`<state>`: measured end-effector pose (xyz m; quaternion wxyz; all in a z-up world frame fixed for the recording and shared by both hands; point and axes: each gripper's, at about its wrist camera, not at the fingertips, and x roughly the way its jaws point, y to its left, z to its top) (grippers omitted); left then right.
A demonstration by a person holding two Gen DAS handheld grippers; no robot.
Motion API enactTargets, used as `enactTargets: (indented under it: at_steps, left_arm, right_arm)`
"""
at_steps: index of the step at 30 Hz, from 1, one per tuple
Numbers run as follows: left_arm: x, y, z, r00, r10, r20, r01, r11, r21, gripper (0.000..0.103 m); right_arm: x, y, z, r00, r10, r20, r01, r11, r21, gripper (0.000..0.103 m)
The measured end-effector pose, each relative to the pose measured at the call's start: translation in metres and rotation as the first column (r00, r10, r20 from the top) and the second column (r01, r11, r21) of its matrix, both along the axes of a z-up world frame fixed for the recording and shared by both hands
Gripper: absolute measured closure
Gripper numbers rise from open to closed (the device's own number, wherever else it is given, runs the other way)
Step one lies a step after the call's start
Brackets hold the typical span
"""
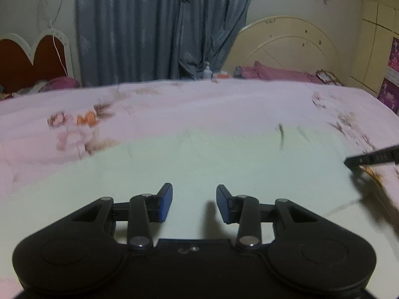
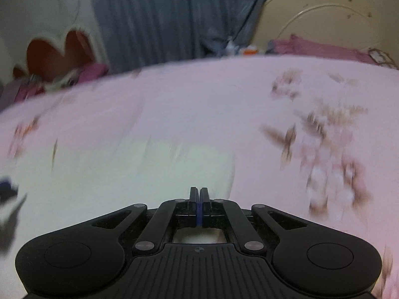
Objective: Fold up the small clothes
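Left gripper (image 1: 194, 203), jaws spread with nothing between them, above a pale green garment (image 1: 199, 164) lying flat on the pink floral bedsheet (image 1: 224, 104). Right gripper (image 2: 199, 194), jaws pressed together and empty; the garment (image 2: 124, 174) extends ahead and to their left, its edge just right of the fingertips.

Left gripper (image 1: 194, 204) agape — right gripper (image 2: 198, 199) (closed)
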<state>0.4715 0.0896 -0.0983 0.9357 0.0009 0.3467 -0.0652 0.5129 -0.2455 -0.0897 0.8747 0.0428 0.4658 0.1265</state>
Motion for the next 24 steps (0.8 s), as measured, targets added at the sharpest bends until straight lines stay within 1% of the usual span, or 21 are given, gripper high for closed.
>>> enactTargets:
  at_steps: [2, 3, 5, 6, 8, 9, 10, 11, 12, 13, 14, 15, 16, 17, 18, 19, 20, 21, 22, 23, 24]
  left_arm:
    - [-0.006, 0.004, -0.013, 0.998, 0.031, -0.054, -0.031, 1.0, 0.002, 0.065]
    - [-0.011, 0.006, -0.015, 0.998, 0.037, -0.041, -0.037, 0.999, -0.002, 0.064]
    - [-0.014, 0.001, -0.012, 0.998, 0.05, -0.04, -0.049, 0.998, 0.04, 0.064]
    - [-0.014, -0.004, -0.009, 0.998, 0.057, -0.035, -0.055, 0.997, 0.058, 0.065]
    - [-0.017, -0.009, -0.005, 0.999, 0.046, -0.006, -0.046, 0.998, 0.046, 0.062]
    - [-0.015, -0.012, -0.007, 0.999, 0.043, -0.021, -0.042, 0.998, 0.051, 0.062]
    - [-0.012, -0.013, -0.013, 0.998, 0.046, -0.051, -0.043, 0.997, 0.059, 0.062]
    - [-0.013, -0.013, -0.016, 0.998, 0.044, -0.044, -0.042, 0.997, 0.061, 0.061]
    - [-0.014, -0.013, -0.015, 0.998, 0.043, -0.042, -0.04, 0.997, 0.068, 0.061]
    - [-0.016, -0.013, -0.013, 0.998, 0.044, -0.042, -0.041, 0.997, 0.072, 0.06]
    - [-0.02, -0.01, -0.009, 0.998, 0.051, -0.033, -0.049, 0.997, 0.067, 0.057]
    - [-0.022, -0.006, -0.007, 0.998, 0.065, -0.024, -0.063, 0.996, 0.056, 0.053]
    - [-0.027, 0.002, -0.005, 0.996, 0.089, -0.017, -0.089, 0.995, 0.038, 0.045]
    - [-0.034, 0.012, -0.003, 0.994, 0.111, -0.008, -0.111, 0.994, 0.016, 0.036]
    - [-0.041, 0.021, 0.0, 0.991, 0.136, 0.008, -0.136, 0.991, 0.001, 0.03]
    - [-0.048, 0.031, 0.002, 0.986, 0.166, 0.022, -0.166, 0.986, 0.001, 0.021]
    - [-0.056, 0.043, 0.005, 0.98, 0.196, 0.032, -0.196, 0.981, 0.004, 0.021]
    - [-0.065, 0.058, 0.006, 0.974, 0.222, 0.034, -0.222, 0.975, 0.002, 0.021]
    - [-0.073, 0.073, 0.007, 0.968, 0.249, 0.034, -0.249, 0.968, -0.001, 0.023]
    - [-0.085, 0.093, 0.007, 0.956, 0.292, 0.033, -0.291, 0.957, -0.011, 0.027]
    - [-0.094, 0.112, 0.006, 0.942, 0.333, 0.029, -0.332, 0.943, -0.023, 0.03]
  right_arm:
    - [-0.025, 0.0, -0.001, 1.0, 0.01, 0.012, -0.009, 1.0, -0.029, 0.103]
    - [-0.036, 0.0, 0.0, 1.0, 0.014, 0.023, -0.013, 0.999, -0.051, 0.103]
    - [-0.056, 0.003, 0.009, 0.997, 0.011, 0.078, -0.002, 0.994, -0.106, 0.103]
    - [-0.065, 0.004, 0.015, 0.994, 0.018, 0.111, -0.007, 0.995, -0.097, 0.103]
    - [-0.074, 0.009, 0.02, 0.99, 0.026, 0.137, -0.019, 0.999, -0.048, 0.103]
    - [-0.076, 0.011, 0.018, 0.992, 0.027, 0.121, -0.022, 0.999, -0.044, 0.103]
    - [-0.073, 0.013, 0.008, 0.997, 0.016, 0.08, -0.01, 0.998, -0.069, 0.103]
    - [-0.071, 0.012, -0.001, 0.998, 0.0, 0.06, 0.005, 0.997, -0.075, 0.103]
    - [-0.072, 0.01, -0.002, 0.997, -0.013, 0.07, 0.018, 0.998, -0.059, 0.103]
    - [-0.07, 0.012, 0.002, 0.998, -0.024, 0.062, 0.028, 0.997, -0.074, 0.103]
    - [-0.07, 0.016, 0.008, 0.997, -0.034, 0.073, 0.041, 0.994, -0.101, 0.103]
    - [-0.073, 0.02, 0.015, 0.994, -0.038, 0.105, 0.05, 0.992, -0.115, 0.103]
    - [-0.076, 0.022, 0.021, 0.991, -0.05, 0.127, 0.064, 0.992, -0.107, 0.103]
    - [-0.079, 0.02, 0.024, 0.988, -0.076, 0.131, 0.087, 0.993, -0.083, 0.103]
    - [-0.082, 0.017, 0.025, 0.986, -0.108, 0.124, 0.114, 0.992, -0.048, 0.103]
    - [-0.087, 0.015, 0.026, 0.985, -0.132, 0.115, 0.135, 0.991, -0.021, 0.103]
    - [-0.092, 0.015, 0.027, 0.981, -0.156, 0.114, 0.159, 0.987, -0.02, 0.079]
    - [-0.096, 0.015, 0.03, 0.976, -0.173, 0.134, 0.178, 0.984, -0.028, 0.029]
    - [-0.102, 0.016, 0.032, 0.972, -0.171, 0.163, 0.177, 0.984, -0.024, 0.014]
    - [-0.106, 0.017, 0.033, 0.972, -0.159, 0.176, 0.164, 0.986, -0.016, 0.013]
    - [-0.108, 0.017, 0.036, 0.972, -0.156, 0.174, 0.16, 0.987, -0.011, 0.016]
